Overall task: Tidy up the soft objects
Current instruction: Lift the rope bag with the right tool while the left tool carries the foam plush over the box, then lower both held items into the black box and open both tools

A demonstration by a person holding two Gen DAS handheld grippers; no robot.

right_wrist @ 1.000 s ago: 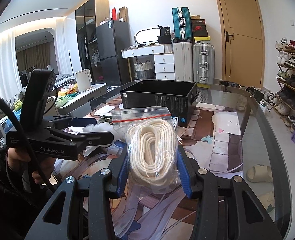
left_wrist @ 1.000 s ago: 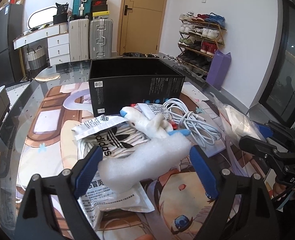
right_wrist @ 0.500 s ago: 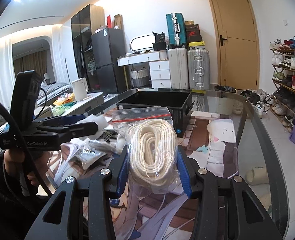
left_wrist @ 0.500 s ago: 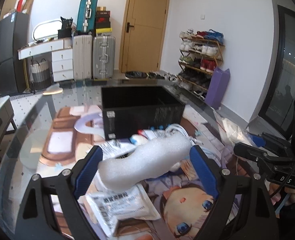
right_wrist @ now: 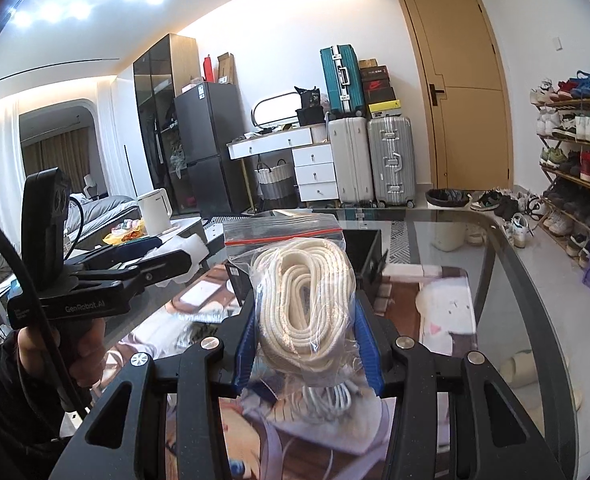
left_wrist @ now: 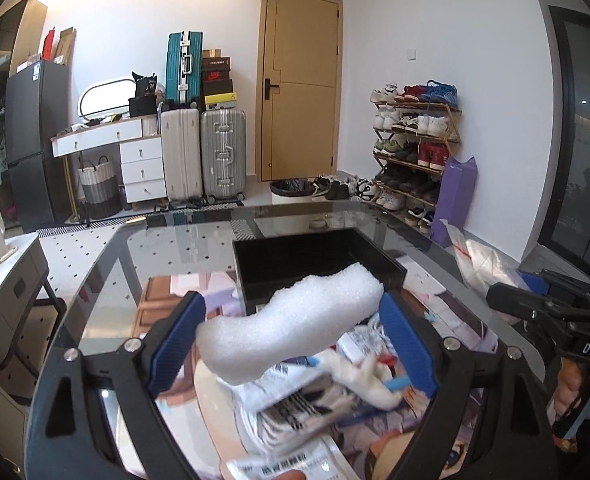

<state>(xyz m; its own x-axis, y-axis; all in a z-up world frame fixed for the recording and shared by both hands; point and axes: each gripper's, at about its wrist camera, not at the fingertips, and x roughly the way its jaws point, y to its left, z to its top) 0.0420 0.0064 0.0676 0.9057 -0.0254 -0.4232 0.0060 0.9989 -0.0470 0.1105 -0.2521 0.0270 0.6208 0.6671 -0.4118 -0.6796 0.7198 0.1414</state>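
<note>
My left gripper (left_wrist: 293, 340) is shut on a white foam piece (left_wrist: 291, 324) and holds it in the air in front of the open black box (left_wrist: 315, 268). My right gripper (right_wrist: 305, 344) is shut on a clear zip bag of white rope (right_wrist: 303, 300), also raised, with the black box (right_wrist: 365, 256) behind it. The right gripper shows at the right edge of the left wrist view (left_wrist: 535, 300). The left gripper with the foam shows at the left of the right wrist view (right_wrist: 163, 264).
On the glass table (left_wrist: 135, 264), below my left gripper, lie printed plastic bags (left_wrist: 295, 408) and a small white soft item (left_wrist: 359, 376). White cable (right_wrist: 331, 396) lies under my right gripper. Suitcases (left_wrist: 203, 152) and a shoe rack (left_wrist: 415, 148) stand beyond the table.
Both grippers have risen and moved toward the black box with their loads. The items on the table have dropped lower in the left wrist view.
</note>
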